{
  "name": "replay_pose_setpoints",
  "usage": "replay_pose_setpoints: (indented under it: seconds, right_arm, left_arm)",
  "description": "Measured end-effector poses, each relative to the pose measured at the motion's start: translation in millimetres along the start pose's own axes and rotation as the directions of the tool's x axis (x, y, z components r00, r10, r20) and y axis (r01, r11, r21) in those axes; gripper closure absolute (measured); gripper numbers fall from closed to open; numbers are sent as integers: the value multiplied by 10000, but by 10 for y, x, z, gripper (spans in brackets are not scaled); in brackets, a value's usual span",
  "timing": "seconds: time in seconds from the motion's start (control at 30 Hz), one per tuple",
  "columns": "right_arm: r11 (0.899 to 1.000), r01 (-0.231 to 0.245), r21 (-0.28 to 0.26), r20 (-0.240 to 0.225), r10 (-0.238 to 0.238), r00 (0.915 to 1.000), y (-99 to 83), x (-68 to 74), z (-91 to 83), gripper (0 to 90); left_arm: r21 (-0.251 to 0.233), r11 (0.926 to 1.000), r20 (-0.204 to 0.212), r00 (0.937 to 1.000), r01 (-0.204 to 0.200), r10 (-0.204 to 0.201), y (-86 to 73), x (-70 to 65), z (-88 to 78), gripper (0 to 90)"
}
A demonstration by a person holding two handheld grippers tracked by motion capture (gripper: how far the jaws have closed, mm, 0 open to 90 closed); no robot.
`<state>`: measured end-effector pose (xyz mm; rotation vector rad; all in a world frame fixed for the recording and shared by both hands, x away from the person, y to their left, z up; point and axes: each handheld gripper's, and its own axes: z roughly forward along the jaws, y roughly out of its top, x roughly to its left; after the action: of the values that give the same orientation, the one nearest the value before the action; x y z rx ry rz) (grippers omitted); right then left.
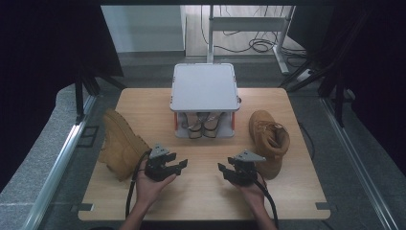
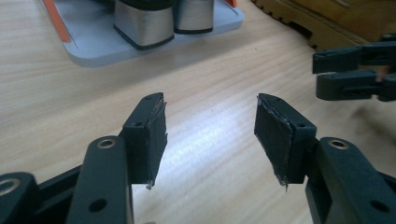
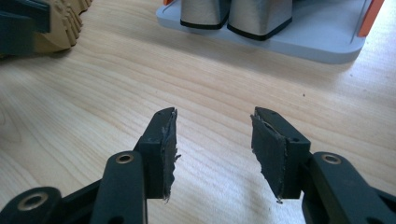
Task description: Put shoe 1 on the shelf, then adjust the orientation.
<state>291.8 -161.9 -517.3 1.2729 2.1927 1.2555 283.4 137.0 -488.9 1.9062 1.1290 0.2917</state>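
I hold the left gripper (image 1: 178,165) and the right gripper (image 1: 224,168) low over the pale wooden worktop (image 1: 201,191), near its front edge, their tips pointing toward each other across a stretch of bare wood. Both sets of fingers (image 2: 150,135) stand apart with nothing between them; the pads (image 3: 166,140) touch only air above the wood grain. A tan suede lace-up boot (image 1: 122,143) lies on its side at the left, just beside my left hand (image 1: 151,184). Its matching tan boot (image 1: 269,139) stands upright at the right, just beyond my right hand (image 1: 251,191). Between them, at the far middle of the worktop, sits a grey two-tier plastic shoe rack (image 1: 205,86) with orange posts, and a pair of grey shoes (image 1: 201,125) rests on its lower shelf.
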Motion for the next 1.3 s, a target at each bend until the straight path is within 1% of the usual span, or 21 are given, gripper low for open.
replay_pose_setpoints:
  seconds: [0.07,0.13,0.23,0.33,0.43,0.53,0.57,0.6,0.67,0.7,0.8,0.9,1.03,1.1,1.17,1.3]
  right_arm:
    - [10000,30,29,29,-30,10000,-14,-3,-12,495]
    - [10000,78,27,72,-78,9999,-22,-4,-18,493]
    - [9999,110,95,84,-111,9999,-16,-21,-29,493]
    - [9999,157,43,101,-157,9998,-12,-40,-40,493]
    - [10000,82,-23,152,-81,9999,-3,-63,-57,491]
    - [10000,46,-15,265,-45,9996,-1,-78,-72,487]
    - [10000,80,-15,306,-80,9995,-4,-79,-72,485]
    - [10000,97,-9,353,-97,9993,-6,-79,-74,484]
    - [10000,70,-9,342,-70,9994,-9,-80,-79,482]
    - [10000,55,-11,347,-55,9994,-8,-80,-82,482]
    - [10000,75,-56,405,-73,9992,1,-81,-93,479]
    - [10000,40,-65,476,-37,9989,6,-91,-106,476]
    - [10000,-44,-63,622,48,9981,3,-113,-109,469]
    - [10000,-48,-27,693,50,9976,3,-118,-111,469]
    - [10000,-37,3,780,36,9969,3,-123,-113,469]
    - [10000,-71,-7,809,72,9967,4,-130,-118,469]
  left_arm:
    - [154,9999,11,10000,-71,71,-24,7,-20,440]
    - [249,9997,-166,9999,-10,14,-36,19,-35,442]
    - [192,9998,-188,9998,-1,4,-35,41,-64,442]
    - [114,9999,-174,9998,40,-38,-29,58,-115,441]
    - [80,9999,-228,9997,77,-75,2,71,-208,411]
    - [-220,9997,-202,9997,134,-138,44,104,-331,413]
    - [-344,9993,-165,9997,168,-174,56,122,-370,425]
    - [-487,9984,-23,9996,286,-287,66,154,-413,448]
    - [-593,9973,165,9990,423,-414,72,211,-467,497]
    - [-628,9968,185,9986,500,-490,71,246,-496,513]
    - [-762,9945,94,9975,712,-706,62,353,-589,594]
    - [-835,9939,0,9974,723,-726,58,421,-664,693]
    - [-920,9934,-259,9971,684,-711,51,490,-759,806]
    - [-977,9920,-359,9959,797,-836,45,535,-808,837]
    - [-1094,9902,-458,9946,873,-927,41,590,-874,845]
    - [-1573,9824,-678,9913,1010,-1128,36,712,-1067,848]
